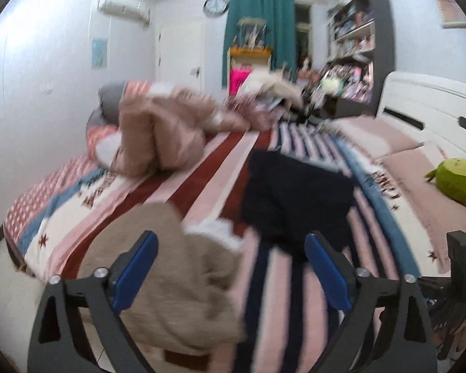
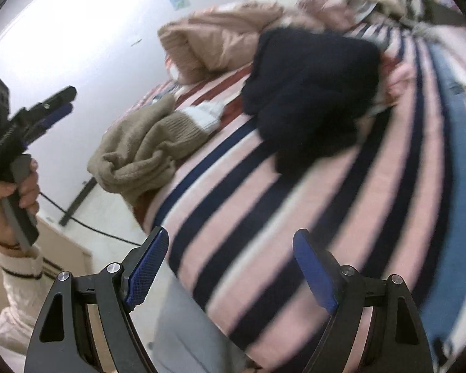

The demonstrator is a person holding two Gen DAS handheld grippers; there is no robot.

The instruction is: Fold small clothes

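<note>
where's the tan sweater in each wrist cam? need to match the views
Left wrist: tan sweater bottom left, crumpled at the bed's near edge, behind the left finger.
Right wrist: tan sweater left of centre, at the bed edge.
Shared landmark: dark navy garment, lying just right of the sweater.

The tan sweater (image 2: 146, 149) is a coarse ribbed knit with a paler, fuzzier cuff; beside it the navy garment (image 2: 307, 93) looks a soft, matt cloth. Both lie on the bed (image 2: 295, 233), whose striped cover is smooth woven cotton. The right gripper (image 2: 230, 267) has matt black frames, shiny metal pivots and blue cross-hatched rubbery pads (image 2: 146, 267).
</note>
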